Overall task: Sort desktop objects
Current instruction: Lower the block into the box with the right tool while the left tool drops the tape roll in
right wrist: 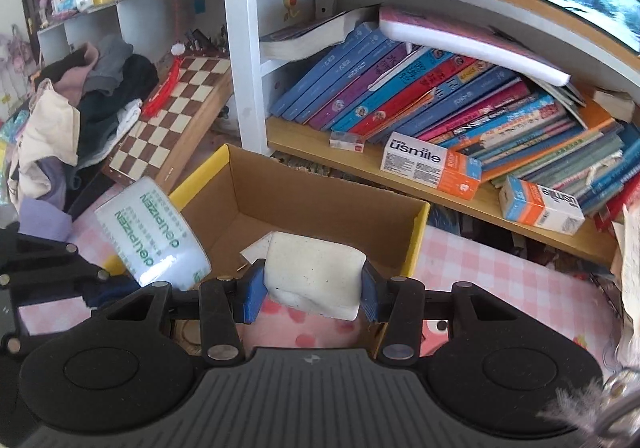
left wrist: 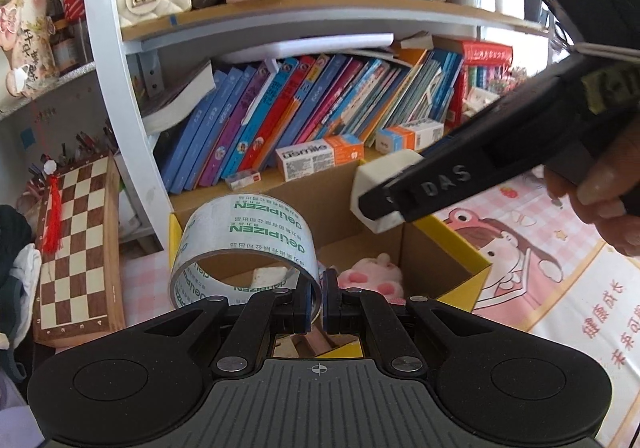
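My left gripper [left wrist: 317, 302] is shut on the wall of a clear tape roll [left wrist: 244, 244] with green print, held over the near left corner of an open cardboard box [left wrist: 452, 248]. The same tape roll [right wrist: 154, 236] shows at the left of the right wrist view. My right gripper [right wrist: 312, 288] is shut on a white blocky object [right wrist: 316, 276], held above the cardboard box [right wrist: 320, 196]. In the left wrist view that white object [left wrist: 380, 188] hangs over the box's far right side. A pink plush toy [left wrist: 370, 274] lies inside the box.
A bookshelf packed with leaning books [left wrist: 304, 108] stands right behind the box, with toothpaste cartons [right wrist: 432, 164] on its lower board. A chessboard [left wrist: 76, 244] leans at the left beside a heap of clothes [right wrist: 80, 108]. A pink checked cloth [right wrist: 500, 272] covers the desk.
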The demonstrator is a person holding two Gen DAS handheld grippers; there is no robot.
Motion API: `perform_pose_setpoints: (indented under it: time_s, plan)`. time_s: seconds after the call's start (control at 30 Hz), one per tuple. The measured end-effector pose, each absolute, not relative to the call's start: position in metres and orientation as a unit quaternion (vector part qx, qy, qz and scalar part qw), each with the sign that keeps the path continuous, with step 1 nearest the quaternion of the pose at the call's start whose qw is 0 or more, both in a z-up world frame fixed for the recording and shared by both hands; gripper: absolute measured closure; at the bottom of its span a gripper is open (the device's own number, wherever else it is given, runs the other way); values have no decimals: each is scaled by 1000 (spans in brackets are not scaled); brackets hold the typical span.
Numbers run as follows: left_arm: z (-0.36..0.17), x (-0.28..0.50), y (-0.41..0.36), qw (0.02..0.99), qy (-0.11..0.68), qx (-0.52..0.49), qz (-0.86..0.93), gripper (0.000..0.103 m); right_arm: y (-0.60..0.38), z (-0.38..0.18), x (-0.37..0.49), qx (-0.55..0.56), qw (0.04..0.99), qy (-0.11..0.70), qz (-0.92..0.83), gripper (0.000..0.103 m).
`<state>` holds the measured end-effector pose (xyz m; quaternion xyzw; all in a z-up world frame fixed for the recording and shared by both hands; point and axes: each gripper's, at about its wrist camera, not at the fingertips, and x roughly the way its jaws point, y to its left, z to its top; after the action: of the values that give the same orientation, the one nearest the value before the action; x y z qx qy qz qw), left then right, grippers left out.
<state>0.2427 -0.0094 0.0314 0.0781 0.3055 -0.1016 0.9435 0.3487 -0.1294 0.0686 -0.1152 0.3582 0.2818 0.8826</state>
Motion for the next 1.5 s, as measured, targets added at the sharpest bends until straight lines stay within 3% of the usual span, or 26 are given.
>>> perform_pose_setpoints:
  time_s: [0.77, 0.97, 1.13, 1.27, 1.5]
  plan:
    - [2, 279, -22, 932, 336, 98, -92, 99, -95, 9, 425, -144, 854, 414, 279, 58]
    - [3, 284, -17, 935, 333, 89, -81, 88, -96, 3, 434, -143, 852, 421, 277, 58]
    - [4, 282, -17, 936, 330, 85, -84, 86, -92, -1, 440, -147, 849, 424, 280, 58]
    - [5, 275, -20, 939, 323, 87, -82, 72, -88, -6, 445, -151, 846, 427, 279, 58]
    - [10, 265, -17, 943, 316, 78, -73, 67, -75, -16, 460, -161, 840, 439, 275, 58]
